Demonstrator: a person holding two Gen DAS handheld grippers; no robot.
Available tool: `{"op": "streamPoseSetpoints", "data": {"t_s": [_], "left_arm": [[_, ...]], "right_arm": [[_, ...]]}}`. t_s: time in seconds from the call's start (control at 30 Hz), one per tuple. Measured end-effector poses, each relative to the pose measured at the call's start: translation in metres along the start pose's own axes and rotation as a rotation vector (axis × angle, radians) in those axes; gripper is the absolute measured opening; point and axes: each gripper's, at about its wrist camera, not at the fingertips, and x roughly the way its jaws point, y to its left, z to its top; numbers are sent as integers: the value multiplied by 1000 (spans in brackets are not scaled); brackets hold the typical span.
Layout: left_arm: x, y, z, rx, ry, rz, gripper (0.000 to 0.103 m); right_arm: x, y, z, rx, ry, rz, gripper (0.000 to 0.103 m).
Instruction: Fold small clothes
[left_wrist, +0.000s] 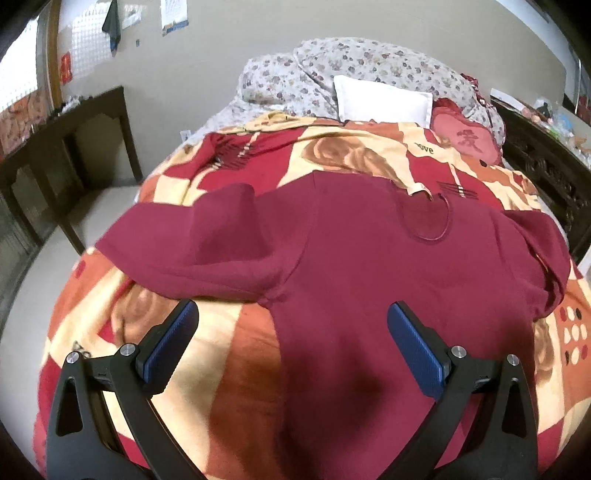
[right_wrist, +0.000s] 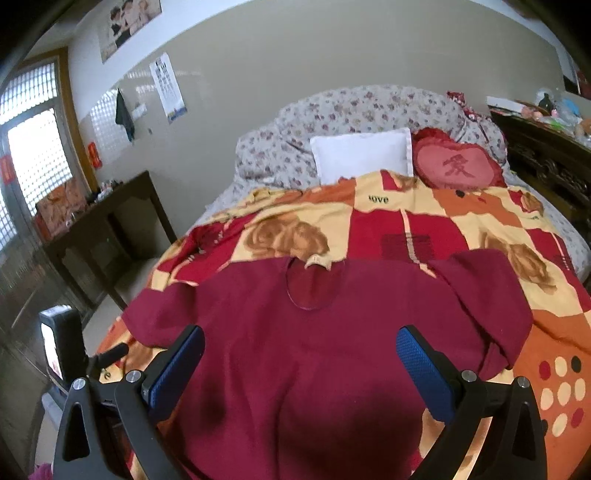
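A dark red short-sleeved shirt (left_wrist: 369, 266) lies spread flat on the patterned blanket (left_wrist: 207, 354), neck toward the pillows; it also shows in the right wrist view (right_wrist: 314, 350). Its left sleeve (left_wrist: 177, 243) is spread out; its right sleeve (right_wrist: 491, 314) is partly folded over. My left gripper (left_wrist: 291, 314) is open and empty, hovering above the shirt's left side near the armpit. My right gripper (right_wrist: 301, 339) is open and empty, hovering over the shirt's middle.
The bed holds a white pillow (right_wrist: 364, 157), a red heart cushion (right_wrist: 458, 166) and a floral quilt (right_wrist: 369, 107) at the head. A dark wooden table (right_wrist: 107, 229) stands left of the bed; a carved dark cabinet (right_wrist: 550, 158) stands right. A phone on a stand (right_wrist: 61, 343) is at lower left.
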Motion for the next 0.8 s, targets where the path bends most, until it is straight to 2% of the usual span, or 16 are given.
{"op": "streamPoseSetpoints", "data": {"t_s": [0.37, 0.7, 0.8], "left_arm": [[9, 0, 2, -6, 11, 1, 103], [10, 9, 5, -27, -8, 9, 103], [13, 8, 5, -27, -2, 15, 103]], "right_arm": [[17, -11, -8, 18, 0, -15, 103], [4, -11, -22, -36, -105, 76, 103], [4, -13, -23, -36, -101, 105, 103]]}}
